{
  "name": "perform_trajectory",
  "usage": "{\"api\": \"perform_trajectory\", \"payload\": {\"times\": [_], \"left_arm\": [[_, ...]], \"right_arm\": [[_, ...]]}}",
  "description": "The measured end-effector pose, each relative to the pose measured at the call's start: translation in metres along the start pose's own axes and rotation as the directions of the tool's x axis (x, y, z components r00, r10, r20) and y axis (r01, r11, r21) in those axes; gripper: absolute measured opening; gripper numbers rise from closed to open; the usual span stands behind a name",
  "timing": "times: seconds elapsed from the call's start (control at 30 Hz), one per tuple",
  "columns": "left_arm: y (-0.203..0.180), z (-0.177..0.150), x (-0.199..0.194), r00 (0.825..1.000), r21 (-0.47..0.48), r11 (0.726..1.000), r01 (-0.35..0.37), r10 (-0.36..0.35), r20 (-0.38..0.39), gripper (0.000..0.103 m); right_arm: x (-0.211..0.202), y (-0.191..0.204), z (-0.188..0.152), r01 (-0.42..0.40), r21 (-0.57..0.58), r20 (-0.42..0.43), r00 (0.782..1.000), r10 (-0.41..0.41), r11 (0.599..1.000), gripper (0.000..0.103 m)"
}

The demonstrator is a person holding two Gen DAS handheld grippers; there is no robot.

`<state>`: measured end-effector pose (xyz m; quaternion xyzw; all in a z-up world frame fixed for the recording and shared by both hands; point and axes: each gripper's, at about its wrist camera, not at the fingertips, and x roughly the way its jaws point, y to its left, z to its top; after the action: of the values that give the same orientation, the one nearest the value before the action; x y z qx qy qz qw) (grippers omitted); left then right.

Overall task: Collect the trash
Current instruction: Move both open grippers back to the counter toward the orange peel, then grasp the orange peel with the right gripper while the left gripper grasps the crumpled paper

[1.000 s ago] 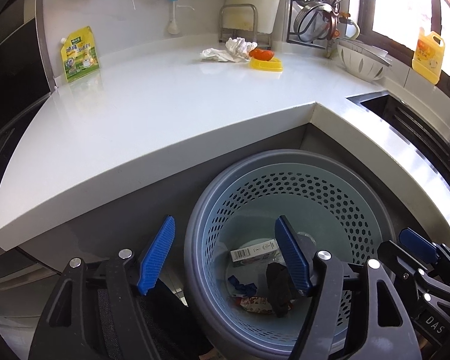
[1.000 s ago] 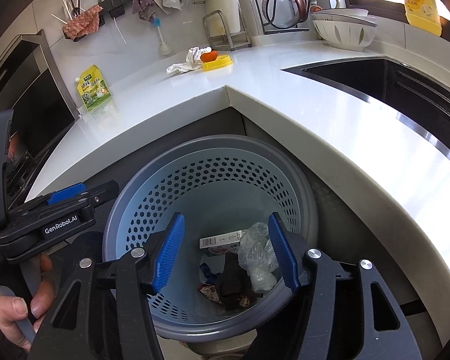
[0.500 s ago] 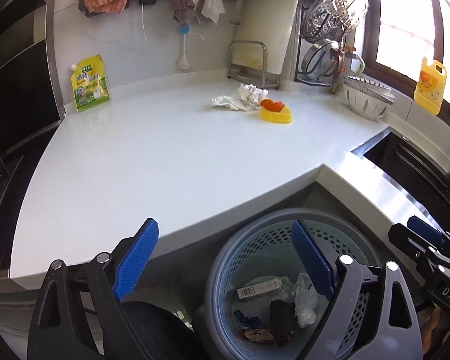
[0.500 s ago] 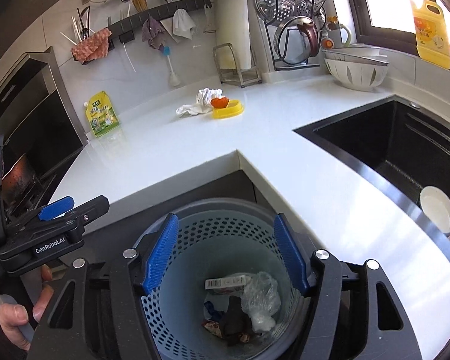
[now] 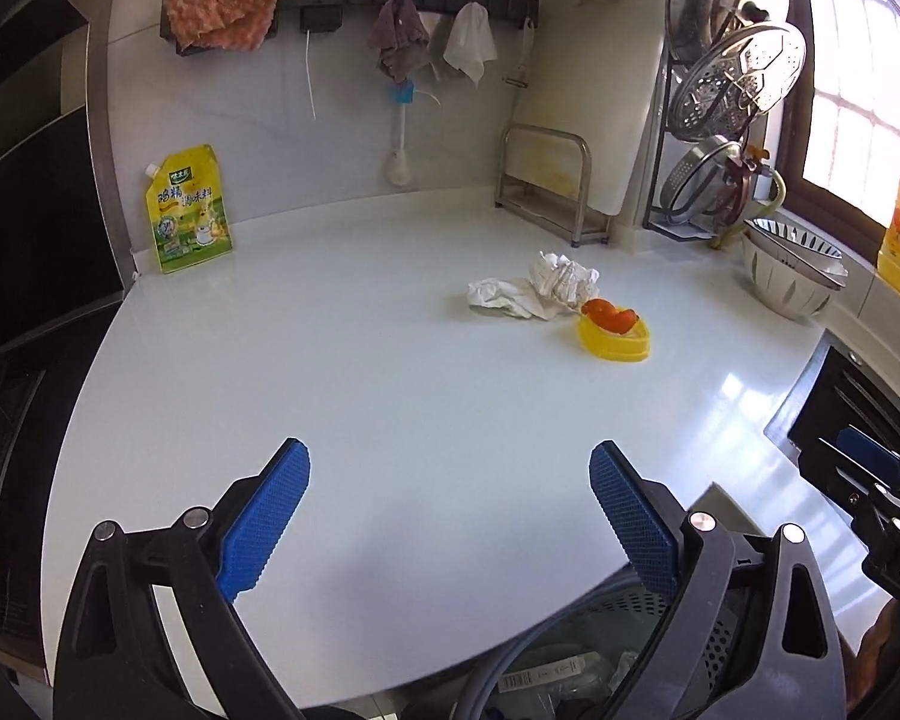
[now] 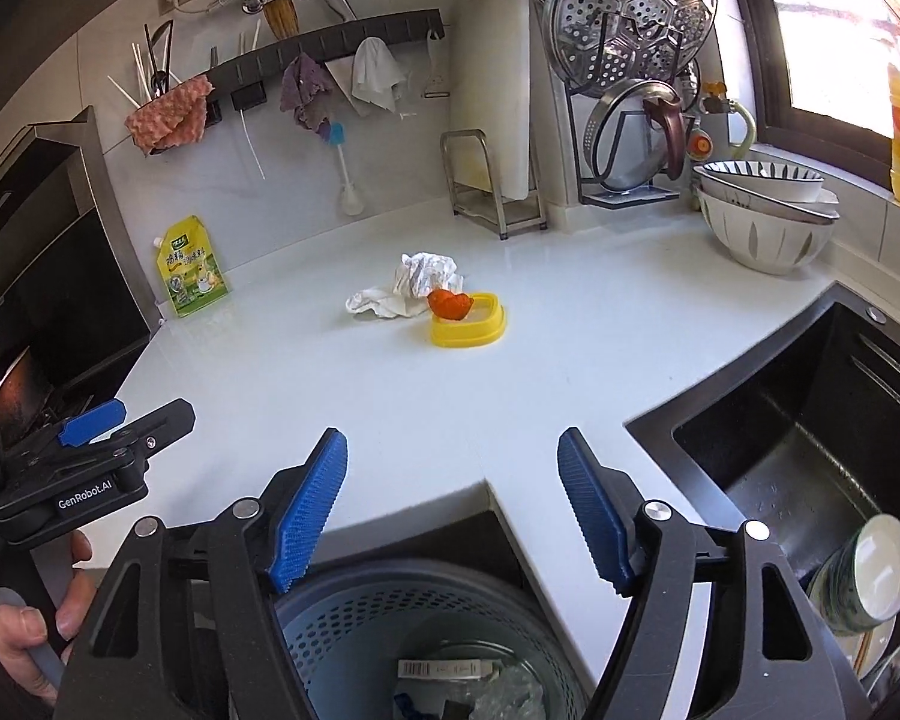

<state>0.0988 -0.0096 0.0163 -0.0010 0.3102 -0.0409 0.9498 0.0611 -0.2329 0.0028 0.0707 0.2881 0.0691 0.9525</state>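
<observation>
Left gripper (image 5: 450, 516): lower middle of the left wrist view; jaws spread wide with nothing between them, above the near edge of the white desk (image 5: 390, 396).
Right gripper (image 6: 453, 510): lower middle of the right wrist view; jaws wide apart and holding nothing, above the notch in the desk edge over the basket.
Crumpled paper (image 6: 411, 288): white wad on the desk, centre of the right wrist view and right of centre in the left wrist view; it touches the left side of the yellow dish.
Yellow dish (image 6: 471, 324): shallow yellow container just right of the paper, on the desk.
Orange scrap (image 6: 448, 304): lies on the dish's left rim, against the paper.
Trash basket (image 6: 402, 618): blue perforated basket inside a grey rim, bottom centre of the right wrist view, below the desk edge; it holds a small barcoded box (image 6: 444, 669), clear crumpled plastic (image 6: 507, 693) and dark bits.
Yellow pouch (image 5: 189, 216): stands against the wall, left of the frame, well apart from the paper.
Sink (image 6: 810, 456): black basin at the right of the right wrist view, with dishes in its lower right corner.
Stacked bowls (image 6: 762, 213): on the desk, upper right, near the sink.
</observation>
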Motion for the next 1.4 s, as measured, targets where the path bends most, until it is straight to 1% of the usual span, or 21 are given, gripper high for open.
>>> {"api": "perform_trajectory", "payload": {"times": [0.13, 0.33, 0.63, 0.83, 1.1, 1.13, 1.2, 1.33, 1.4], "left_arm": [[0.003, 0.018, 0.022, 1.000, -0.011, 1.000, -0.003, 0.003, -0.008, 0.093], [0.004, 0.032, 0.060, 0.999, -0.016, 1.000, -0.011, 0.010, -0.040, 0.093], [0.003, 0.050, 0.107, 0.998, -0.022, 1.000, -0.015, 0.013, -0.067, 0.093], [0.007, 0.055, 0.124, 0.997, -0.028, 0.999, -0.022, 0.019, -0.075, 0.093], [0.010, 0.053, 0.138, 0.995, -0.054, 0.998, -0.009, 0.004, -0.099, 0.093], [0.010, 0.053, 0.139, 0.995, -0.055, 0.998, -0.008, 0.002, -0.101, 0.093], [0.010, 0.053, 0.139, 0.995, -0.059, 0.998, -0.004, -0.002, -0.101, 0.093], [0.009, 0.055, 0.140, 0.995, -0.065, 0.998, 0.004, -0.011, -0.098, 0.093], [0.007, 0.055, 0.141, 0.995, -0.063, 0.998, 0.006, -0.013, -0.099, 0.093]], "right_arm": [[0.027, 0.004, 0.023, 0.000, -0.035, -0.006, 1.000, 0.000, 0.999, 0.070], [0.069, 0.001, 0.047, 0.001, -0.053, -0.031, 1.000, -0.002, 0.999, 0.070], [0.131, 0.001, 0.071, 0.011, -0.088, -0.091, 0.996, -0.019, 0.996, 0.070], [0.161, 0.002, 0.083, 0.022, -0.100, -0.103, 0.994, -0.032, 0.995, 0.070], [0.193, 0.007, 0.088, 0.046, -0.143, -0.144, 0.987, -0.067, 0.989, 0.069], [0.196, 0.007, 0.088, 0.049, -0.148, -0.149, 0.986, -0.072, 0.988, 0.068], [0.201, 0.007, 0.087, 0.051, -0.155, -0.165, 0.983, -0.077, 0.987, 0.061], [0.208, 0.004, 0.086, 0.058, -0.159, -0.177, 0.980, -0.086, 0.986, 0.059], [0.210, 0.005, 0.086, 0.058, -0.164, -0.184, 0.979, -0.088, 0.985, 0.054]]}}
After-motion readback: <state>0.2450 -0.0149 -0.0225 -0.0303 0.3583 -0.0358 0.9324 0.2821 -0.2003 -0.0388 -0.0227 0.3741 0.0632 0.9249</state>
